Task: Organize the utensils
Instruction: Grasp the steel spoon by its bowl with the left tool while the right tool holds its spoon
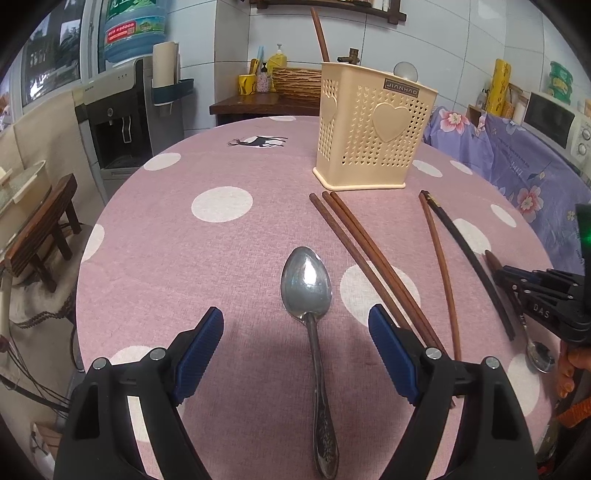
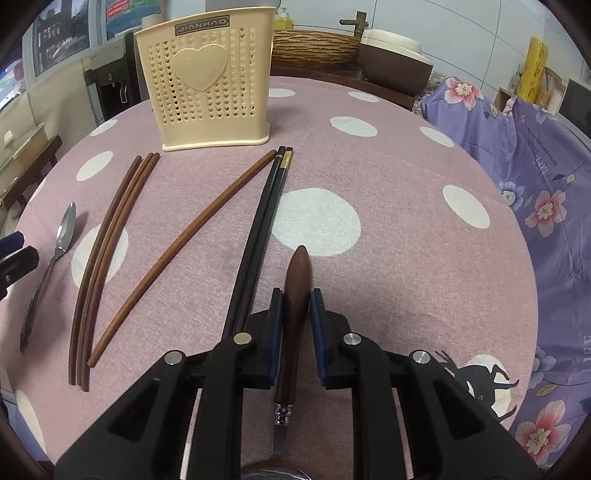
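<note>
Right gripper (image 2: 296,295), jaws clamped on the smooth, rigid wooden handle of a spoon (image 2: 295,291) in front of the holder (image 2: 207,77); left gripper (image 1: 295,332) wide open, empty, over the slippery steel spoon (image 1: 308,291).

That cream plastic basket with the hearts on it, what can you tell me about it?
The cream plastic utensil holder stands upright on the pink polka-dot tablecloth, at the far side. Its walls are pierced with rows of tiny hearts, each face bears a large raised heart, and a dark label sits near the rim. One brown chopstick sticks up from it. Neither gripper touches it.
</note>
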Demonstrator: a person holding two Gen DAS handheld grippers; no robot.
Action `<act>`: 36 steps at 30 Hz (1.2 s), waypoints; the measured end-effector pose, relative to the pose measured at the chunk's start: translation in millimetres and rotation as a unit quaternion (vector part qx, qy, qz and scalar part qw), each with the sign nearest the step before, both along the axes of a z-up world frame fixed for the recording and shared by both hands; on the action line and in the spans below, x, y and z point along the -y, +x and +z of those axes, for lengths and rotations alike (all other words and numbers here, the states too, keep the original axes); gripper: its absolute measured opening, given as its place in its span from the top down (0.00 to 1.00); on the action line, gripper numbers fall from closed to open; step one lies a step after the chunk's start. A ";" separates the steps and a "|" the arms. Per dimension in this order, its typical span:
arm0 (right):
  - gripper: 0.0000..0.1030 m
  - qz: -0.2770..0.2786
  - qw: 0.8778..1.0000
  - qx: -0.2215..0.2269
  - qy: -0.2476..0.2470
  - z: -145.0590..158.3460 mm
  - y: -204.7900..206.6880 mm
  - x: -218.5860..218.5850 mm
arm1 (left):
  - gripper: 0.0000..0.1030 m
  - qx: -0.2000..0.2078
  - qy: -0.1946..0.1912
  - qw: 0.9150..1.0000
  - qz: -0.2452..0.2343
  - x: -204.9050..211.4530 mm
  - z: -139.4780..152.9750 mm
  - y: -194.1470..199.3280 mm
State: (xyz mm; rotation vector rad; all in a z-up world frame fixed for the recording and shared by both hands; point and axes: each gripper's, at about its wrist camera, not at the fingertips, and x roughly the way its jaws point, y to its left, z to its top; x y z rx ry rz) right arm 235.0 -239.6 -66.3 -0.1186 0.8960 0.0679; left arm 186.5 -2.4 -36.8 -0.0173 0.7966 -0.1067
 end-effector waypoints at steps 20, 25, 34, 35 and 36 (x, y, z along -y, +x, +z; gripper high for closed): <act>0.70 -0.042 0.999 -0.008 0.032 -0.6 6.1 8.6 | 0.59 -0.048 0.038 0.998 0.035 19.3 -15.7 44.3; 0.70 -0.040 0.999 -0.011 0.032 -0.4 8.8 8.5 | 0.63 -0.045 0.041 0.998 0.034 21.0 -15.6 45.9; 0.84 -0.020 0.999 -0.007 0.047 -0.6 8.0 7.5 | 0.64 -0.028 0.030 0.999 0.020 21.8 -6.4 47.2; 0.84 -0.018 0.999 -0.006 0.050 -0.6 7.7 7.9 | 0.64 -0.024 0.028 0.999 0.019 21.5 -3.9 47.0; 0.84 -0.016 0.998 -0.006 0.052 -0.3 7.4 8.3 | 0.64 -0.020 0.024 0.999 0.016 21.0 -0.1 46.4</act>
